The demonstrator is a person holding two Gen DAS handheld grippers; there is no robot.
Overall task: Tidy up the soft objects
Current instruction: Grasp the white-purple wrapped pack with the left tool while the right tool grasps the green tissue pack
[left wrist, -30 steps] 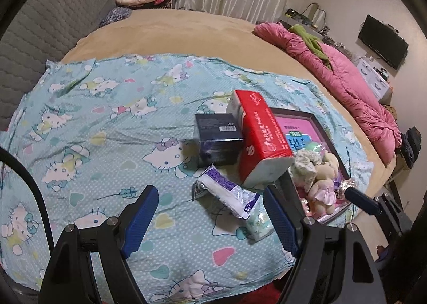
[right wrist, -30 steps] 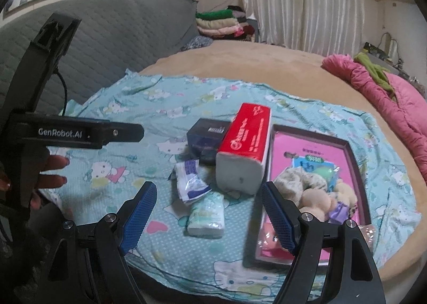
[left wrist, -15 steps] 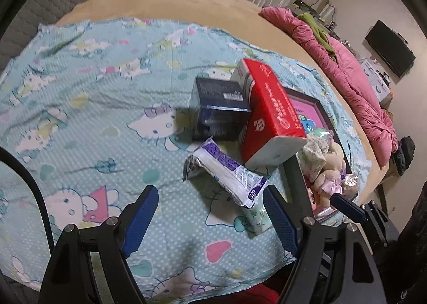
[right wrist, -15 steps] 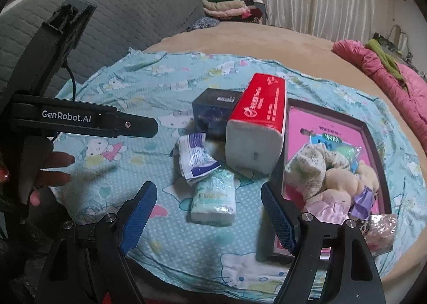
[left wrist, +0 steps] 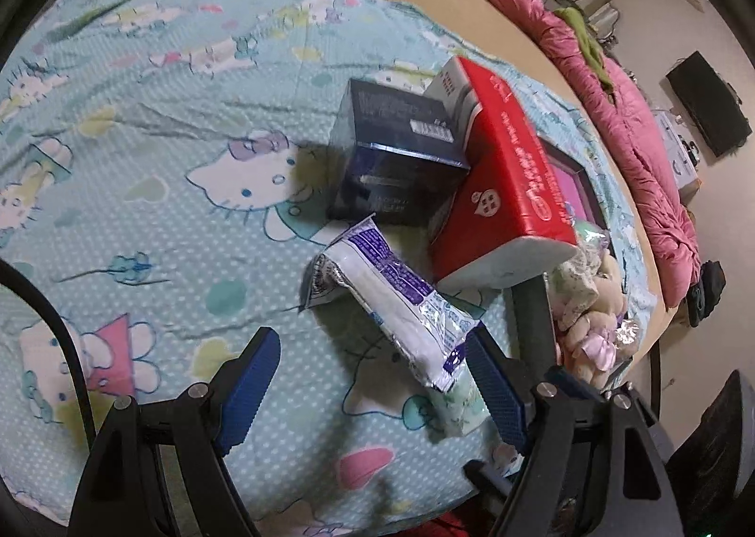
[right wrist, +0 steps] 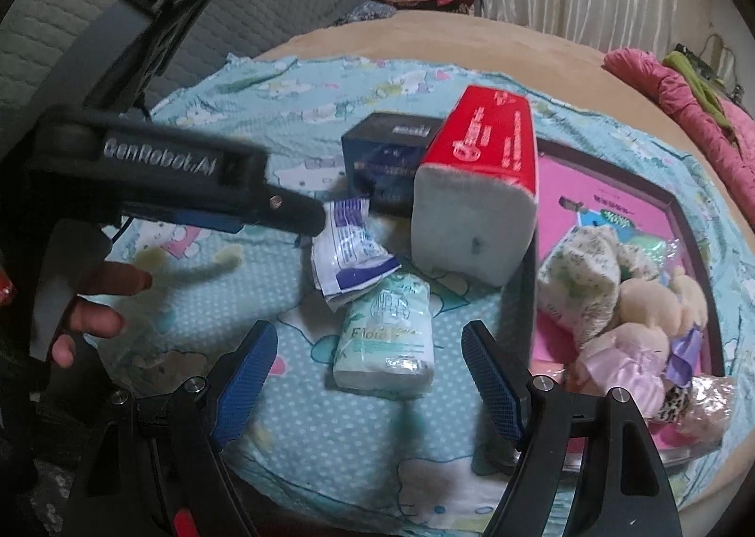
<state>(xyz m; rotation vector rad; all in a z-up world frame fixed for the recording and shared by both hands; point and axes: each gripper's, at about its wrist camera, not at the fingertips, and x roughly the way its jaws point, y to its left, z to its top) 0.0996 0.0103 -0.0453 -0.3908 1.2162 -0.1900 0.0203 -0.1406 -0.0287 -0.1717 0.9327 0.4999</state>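
1. Red tissue pack [right wrist: 481, 188]: long, white end showing, lying on the bed, its far side against a dark box.
2. Green tissue packet [right wrist: 387, 339]: small, flat on the sheet, just before the red pack.
3. Purple-white wrapper [right wrist: 349, 249]: crinkled, its corner overlapping the green packet.
4. Plush toys [right wrist: 637, 315]: beige and pink, heaped with a floral cloth on a pink tray.

Green tissue pack [left wrist: 460, 405] partly hidden behind wipes packet [left wrist: 401, 301].
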